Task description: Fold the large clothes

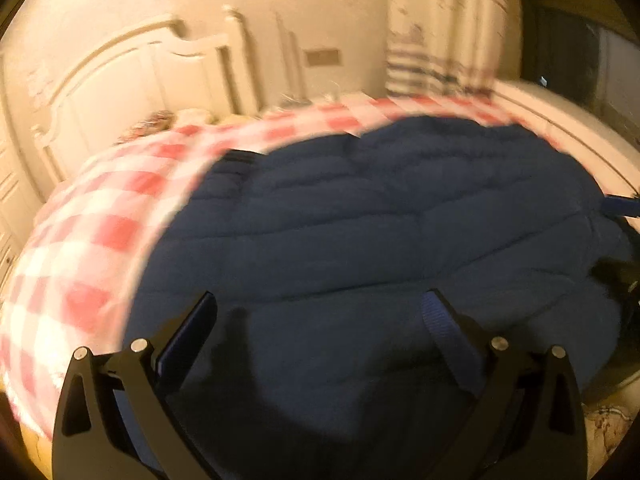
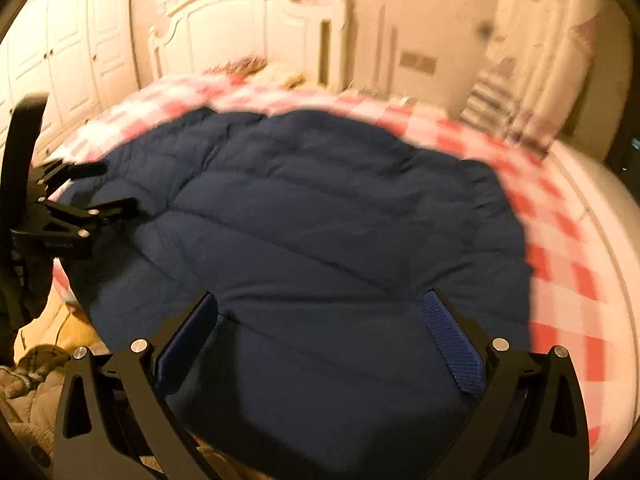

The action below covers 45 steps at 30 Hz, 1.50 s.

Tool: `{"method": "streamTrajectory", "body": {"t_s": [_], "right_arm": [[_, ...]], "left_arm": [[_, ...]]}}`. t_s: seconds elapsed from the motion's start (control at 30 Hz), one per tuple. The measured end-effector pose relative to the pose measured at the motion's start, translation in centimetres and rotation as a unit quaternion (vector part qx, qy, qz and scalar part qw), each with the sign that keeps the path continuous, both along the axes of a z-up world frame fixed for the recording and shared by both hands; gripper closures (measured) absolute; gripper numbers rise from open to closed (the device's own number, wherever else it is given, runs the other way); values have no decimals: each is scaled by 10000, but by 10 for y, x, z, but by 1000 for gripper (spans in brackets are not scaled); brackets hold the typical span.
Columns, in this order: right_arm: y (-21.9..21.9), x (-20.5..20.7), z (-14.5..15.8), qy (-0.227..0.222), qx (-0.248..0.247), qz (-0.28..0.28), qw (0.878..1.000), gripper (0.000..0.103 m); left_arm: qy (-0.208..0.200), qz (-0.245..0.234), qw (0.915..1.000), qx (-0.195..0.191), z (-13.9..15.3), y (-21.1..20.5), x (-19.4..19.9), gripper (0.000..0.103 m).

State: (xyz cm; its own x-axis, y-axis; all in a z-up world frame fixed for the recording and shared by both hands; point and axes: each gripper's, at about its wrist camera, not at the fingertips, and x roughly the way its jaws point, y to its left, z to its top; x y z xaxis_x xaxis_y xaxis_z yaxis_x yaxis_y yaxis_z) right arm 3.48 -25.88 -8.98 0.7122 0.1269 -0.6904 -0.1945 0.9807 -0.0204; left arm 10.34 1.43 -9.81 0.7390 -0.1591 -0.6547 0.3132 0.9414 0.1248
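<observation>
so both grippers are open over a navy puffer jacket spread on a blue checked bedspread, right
Not quite: the bedspread is red and white checked, not blue, as both wrist views show. The rest holds: the left gripper and right gripper are open over the navy puffer jacket spread on it.

bed [image 2: 592, 184] | red-white checked cover [image 2: 560, 240] spread on it | navy quilted jacket [image 2: 320, 240] flat on cover

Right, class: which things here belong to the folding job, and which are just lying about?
Job: navy padded coat; left claw; right claw, both open over the coat.
Lying about: checked bedcover; headboard; wardrobe; curtain.
</observation>
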Motion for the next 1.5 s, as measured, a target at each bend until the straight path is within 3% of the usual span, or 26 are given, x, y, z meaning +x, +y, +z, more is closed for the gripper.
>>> {"method": "streamTrajectory", "body": {"t_s": [0.13, 0.2, 0.27, 0.4, 0.47, 0.57, 0.67, 0.73, 0.83, 0.9, 1.0, 1.07, 1.17, 1.27, 1.5], "right_arm": [[-29, -11, -6, 97, 140, -335, 9993, 5], [-39, -10, -25, 262, 362, -379, 9983, 5], [-44, -13, -35, 103, 621, -355, 9974, 4], [-41, -12, -22, 285, 322, -389, 9983, 5], [-43, -19, -12, 148, 148, -514, 9985, 5], [-51, -25, -15, 216, 303, -510, 9980, 5], [-60, -28, -35, 189, 636, -481, 9966, 4], [-60, -27, -38, 188, 640, -471, 9967, 4], [-52, -24, -29, 343, 405, -609, 9967, 5], [-40, -28, -16, 189, 148, -756, 9968, 5], [-6, -31, 4, -110, 270, -287, 9992, 5], [31, -29, 9, -270, -5, 188, 9995, 5], [74, -11, -13, 41, -449, 642, 9969, 4], [74, -4, -32, -107, -404, 686, 9968, 4], [68, -9, -37, -91, -209, 760, 9968, 4]], "left_arm": [[166, 507, 9986, -6, -9, 45, 6, 2], [256, 449, 9985, -167, -20, 59, 6, 2], [97, 383, 9992, -10, -24, 57, 2, 2], [111, 471, 9987, 169, -16, 53, 2, 2], [-8, 647, 9978, 155, -9, 60, -3, 2], [63, 772, 9969, 153, -12, 76, -6, 2], [287, 734, 9966, -231, -24, 87, -6, 2], [326, 742, 9964, -244, -26, 86, -3, 2], [309, 694, 9970, -125, -26, 82, 0, 2], [328, 700, 9968, -185, -27, 83, 1, 2], [329, 718, 9966, -236, -29, 84, 1, 2], [323, 711, 9967, -224, -29, 84, 1, 2], [337, 703, 9965, -315, -30, 85, 1, 2], [365, 680, 9959, -473, -32, 89, 1, 2], [325, 670, 9956, -560, -32, 90, -1, 2]]}}
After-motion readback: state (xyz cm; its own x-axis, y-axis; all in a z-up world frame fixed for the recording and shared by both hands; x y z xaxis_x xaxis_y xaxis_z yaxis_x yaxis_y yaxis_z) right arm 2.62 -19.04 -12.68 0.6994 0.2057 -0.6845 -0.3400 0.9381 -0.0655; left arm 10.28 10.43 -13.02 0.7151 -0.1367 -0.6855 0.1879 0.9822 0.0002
